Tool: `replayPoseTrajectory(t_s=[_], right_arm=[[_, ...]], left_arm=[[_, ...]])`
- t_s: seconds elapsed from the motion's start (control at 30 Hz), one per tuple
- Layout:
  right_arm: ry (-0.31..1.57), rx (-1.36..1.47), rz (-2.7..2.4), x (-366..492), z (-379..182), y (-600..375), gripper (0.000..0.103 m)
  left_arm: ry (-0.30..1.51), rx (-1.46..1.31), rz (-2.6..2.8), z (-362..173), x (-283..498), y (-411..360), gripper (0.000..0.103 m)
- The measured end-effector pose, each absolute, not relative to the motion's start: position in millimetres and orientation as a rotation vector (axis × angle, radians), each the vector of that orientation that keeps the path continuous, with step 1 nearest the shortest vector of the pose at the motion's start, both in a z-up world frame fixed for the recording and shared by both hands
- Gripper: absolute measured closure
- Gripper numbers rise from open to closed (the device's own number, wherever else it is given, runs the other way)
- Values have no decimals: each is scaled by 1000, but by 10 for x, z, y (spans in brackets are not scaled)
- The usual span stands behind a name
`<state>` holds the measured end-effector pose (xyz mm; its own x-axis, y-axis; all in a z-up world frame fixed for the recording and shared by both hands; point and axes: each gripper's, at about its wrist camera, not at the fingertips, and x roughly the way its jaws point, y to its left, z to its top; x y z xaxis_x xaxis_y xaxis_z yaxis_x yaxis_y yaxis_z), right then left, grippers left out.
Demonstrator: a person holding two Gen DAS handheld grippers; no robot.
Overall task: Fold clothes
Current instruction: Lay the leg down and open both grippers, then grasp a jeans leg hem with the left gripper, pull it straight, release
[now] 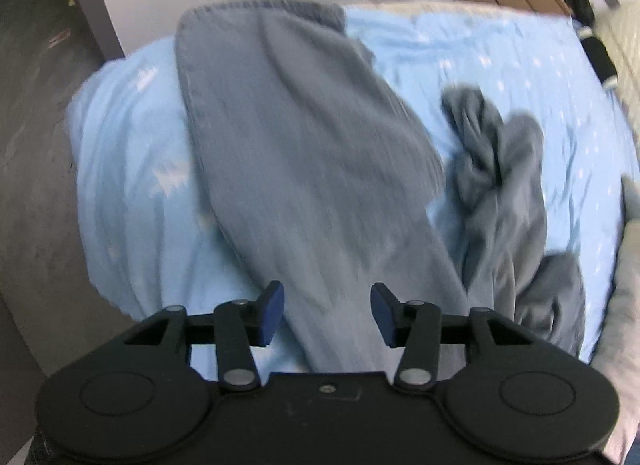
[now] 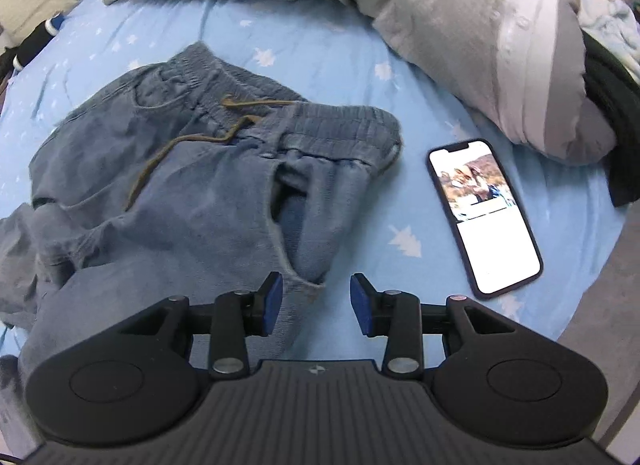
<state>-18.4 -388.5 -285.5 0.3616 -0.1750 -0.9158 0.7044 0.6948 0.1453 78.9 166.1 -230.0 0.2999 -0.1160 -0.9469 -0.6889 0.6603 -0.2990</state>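
Observation:
Blue-grey trousers lie on a light blue bed sheet (image 1: 460, 61). In the left wrist view one long trouser leg (image 1: 304, 153) stretches away from me, its hem at the far end. My left gripper (image 1: 327, 315) hovers over the near part of that leg, jaws apart, nothing pinched between them. In the right wrist view the elastic waistband (image 2: 304, 121) with a brown drawstring (image 2: 208, 137) faces away, and the fly gapes. My right gripper (image 2: 316, 307) is open just above the trousers' near edge (image 2: 308, 281), its pads clear of the cloth.
A phone (image 2: 486, 217) with a lit screen lies on the sheet right of the waistband. A grey quilt (image 2: 460, 25) is bunched at the far right. A crumpled grey garment (image 1: 500, 169) lies right of the leg. The bed's left edge drops to a concrete floor (image 1: 36, 145).

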Motion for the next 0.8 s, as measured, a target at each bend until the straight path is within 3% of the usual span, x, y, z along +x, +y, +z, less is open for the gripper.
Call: replayPoseTrajectory(t_s=[0.23,0.47,0.8], right_arm=[[1060,553,-545,77,-2682,-3442,63],[1095,615,-558,235,-2559,-2860,63],[1150,582,-564,318,-2363,-2231,63]], left_arm=[[1137,-933,521,-2389,912,2698,58],[1120,-1004,591,-2881,1193,3751,59],[1136,-1100,604,-3412,1539,4353,59]])
